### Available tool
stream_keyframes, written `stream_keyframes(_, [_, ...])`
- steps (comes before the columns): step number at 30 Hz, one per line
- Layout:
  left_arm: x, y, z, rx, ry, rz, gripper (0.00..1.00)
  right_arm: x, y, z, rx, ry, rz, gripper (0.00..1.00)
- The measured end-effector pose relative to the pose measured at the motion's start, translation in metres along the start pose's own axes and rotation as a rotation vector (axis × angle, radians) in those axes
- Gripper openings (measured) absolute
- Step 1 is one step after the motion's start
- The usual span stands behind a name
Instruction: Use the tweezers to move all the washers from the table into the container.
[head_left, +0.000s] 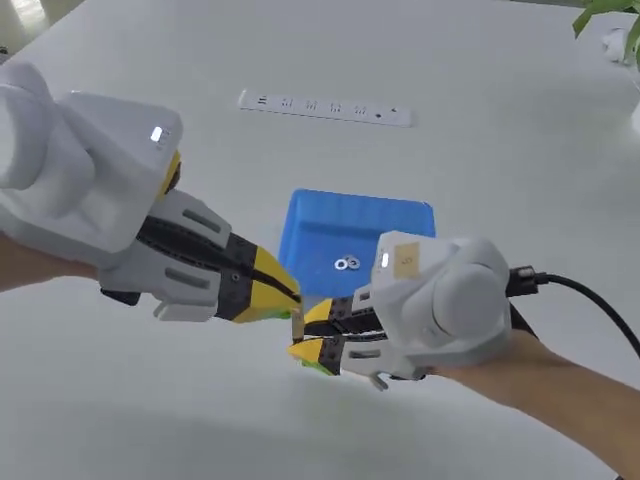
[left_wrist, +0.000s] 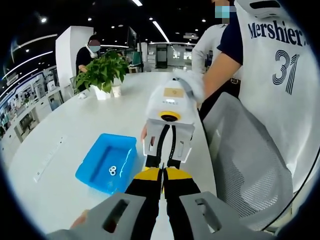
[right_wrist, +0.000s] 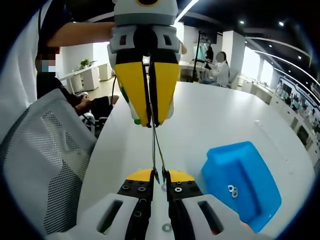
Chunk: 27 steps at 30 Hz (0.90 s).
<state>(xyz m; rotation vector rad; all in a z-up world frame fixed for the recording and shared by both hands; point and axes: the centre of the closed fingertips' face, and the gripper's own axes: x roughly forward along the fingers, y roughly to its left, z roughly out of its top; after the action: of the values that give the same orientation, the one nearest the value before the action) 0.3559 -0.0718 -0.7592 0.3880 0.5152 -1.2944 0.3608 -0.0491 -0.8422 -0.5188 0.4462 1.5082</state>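
**Operator:** Report the location and orientation of the tweezers (right_wrist: 156, 150).

**Technician:** They are held above the table (head_left: 480, 120) between the two grippers, which face each other tip to tip. In the right gripper view the long axis runs from 12 to 6 o'clock. The 12 o'clock end sits in the left gripper (right_wrist: 150, 121) and the 6 o'clock end in the right gripper (right_wrist: 160, 179). The two thin arms lie close together at the left gripper and spread slightly toward the right gripper. Which end is the pointed one cannot be determined.

**Operator:** Jaw condition?

**Technician:** The left gripper's jaws are together, clamped on the tweezers. The right gripper's jaws are nearly together, with the tweezers pinched between them.

**Operator:** Container (head_left: 330, 225) and washers (head_left: 347, 264)?

**Technician:** In the head view the blue container rests on the table at 12 o'clock from the jaw tips, just beyond them. Two washers lie side by side on its floor, toward the near wall. A power strip (head_left: 325, 108) lies farther out at 12 o'clock, well apart from the container. A plant (head_left: 608, 18) stands at 2 o'clock.
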Motion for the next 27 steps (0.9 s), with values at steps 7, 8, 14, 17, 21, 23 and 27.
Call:
stream_keyframes(7, [0.004,0.0,-0.004,-0.002,-0.021,-0.014,0.05,0.006,-0.001,-0.005,0.012,0.012,0.009,0.11])
stream_keyframes(8, [0.006,-0.001,-0.003,0.011,-0.03,-0.025,0.05,0.007,-0.002,-0.007,0.009,0.016,0.006,0.11])
stream_keyframes(14, [0.009,0.009,-0.014,-0.022,-0.038,-0.002,0.05,0.009,-0.002,-0.014,0.032,0.02,0.009,0.11])
stream_keyframes(17, [0.014,0.006,-0.011,-0.028,-0.032,-0.007,0.05,0.01,-0.002,-0.016,0.036,0.024,0.011,0.11])
stream_keyframes(21, [0.016,0.008,-0.012,-0.033,-0.042,-0.008,0.05,0.011,-0.004,-0.016,0.039,0.018,0.013,0.11])
stream_keyframes(23, [0.015,0.01,-0.012,-0.033,-0.044,-0.007,0.05,0.011,-0.005,-0.015,0.038,0.018,0.014,0.11])
stream_keyframes(27, [0.015,0.011,-0.013,-0.03,-0.04,-0.006,0.05,0.011,-0.005,-0.015,0.033,0.018,0.015,0.11])
